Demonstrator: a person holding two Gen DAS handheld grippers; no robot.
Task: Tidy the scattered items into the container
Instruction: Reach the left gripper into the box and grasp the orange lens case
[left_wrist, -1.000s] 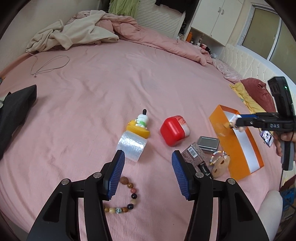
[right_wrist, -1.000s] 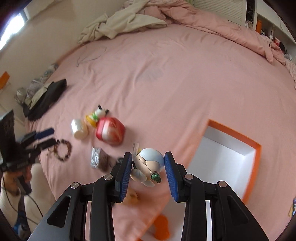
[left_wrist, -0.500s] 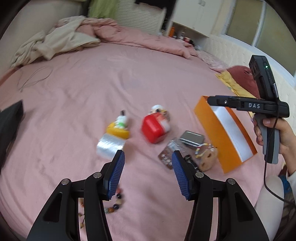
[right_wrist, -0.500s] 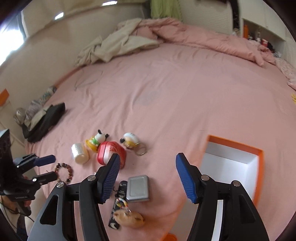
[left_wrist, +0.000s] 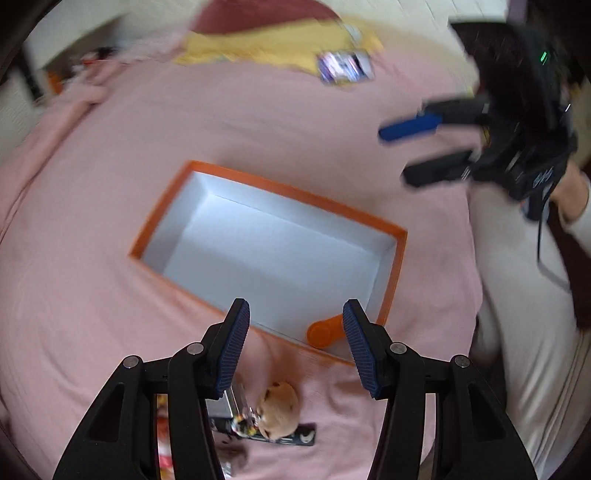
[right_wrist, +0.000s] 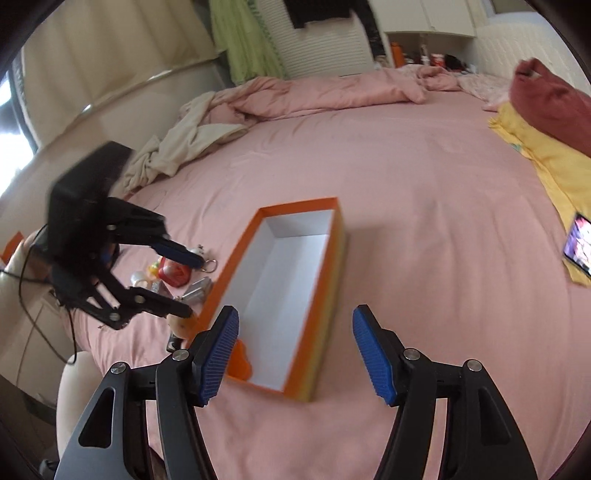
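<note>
Hovering empty and spread, the right gripper (right_wrist: 295, 347) has dropped its figurine back among the clutter; the left gripper (left_wrist: 293, 341), also released, swings over the still-empty orange box (left_wrist: 266, 236), brown keychain (left_wrist: 279, 410) at 6 o'clock.

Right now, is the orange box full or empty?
Nearly empty. The box shows a bare white floor, with just one small orange thing in a corner.

Your orange box (left_wrist: 389, 284), white inside, sits open on the pink bed with only an orange tab (left_wrist: 323, 331) showing at one end. Just outside its long wall you have the scattered items: a tan hamster-like charm (left_wrist: 279, 409), a silver tin (right_wrist: 197, 288), a red-and-white pouch (right_wrist: 174, 274) and a black flat piece (left_wrist: 295, 439), clustered close together.
</note>
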